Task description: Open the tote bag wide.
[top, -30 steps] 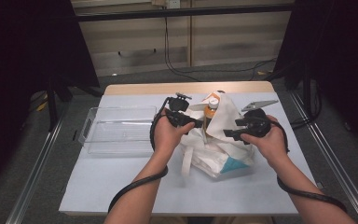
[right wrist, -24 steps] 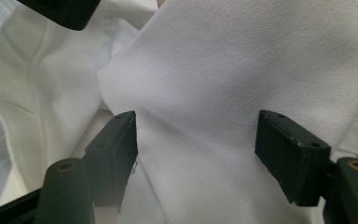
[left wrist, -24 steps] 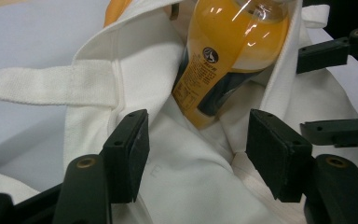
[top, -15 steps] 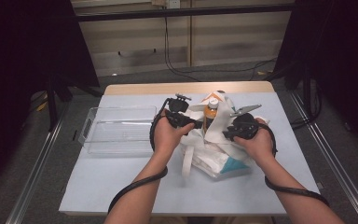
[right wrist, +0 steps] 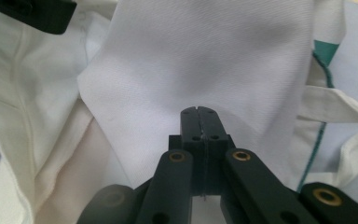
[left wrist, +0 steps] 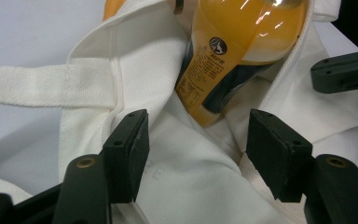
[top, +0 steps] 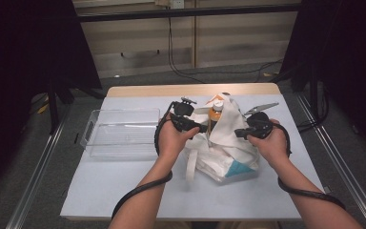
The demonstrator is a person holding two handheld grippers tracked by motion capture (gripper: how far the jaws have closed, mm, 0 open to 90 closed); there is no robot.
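A white cloth tote bag (top: 224, 155) lies at the middle of the table, and an orange juice bottle (top: 215, 116) stands out of its mouth. My left gripper (top: 203, 128) is open at the bag's left side. In the left gripper view its jaws (left wrist: 196, 135) straddle a fold of the bag (left wrist: 191, 186), with the bottle (left wrist: 233, 46) just beyond them. My right gripper (top: 238, 132) is shut on the bag's right wall and holds it up. In the right gripper view the cloth (right wrist: 205, 56) rises taut from the shut jaws (right wrist: 199, 112).
An empty clear plastic bin (top: 124, 132) stands on the white table (top: 124, 191) left of the bag. The table's far edge is a wooden strip (top: 138, 90). Metal rails run along both sides of the table.
My right gripper has shifted slightly toward the bag with the cloth still held. The left gripper has hardly moved.
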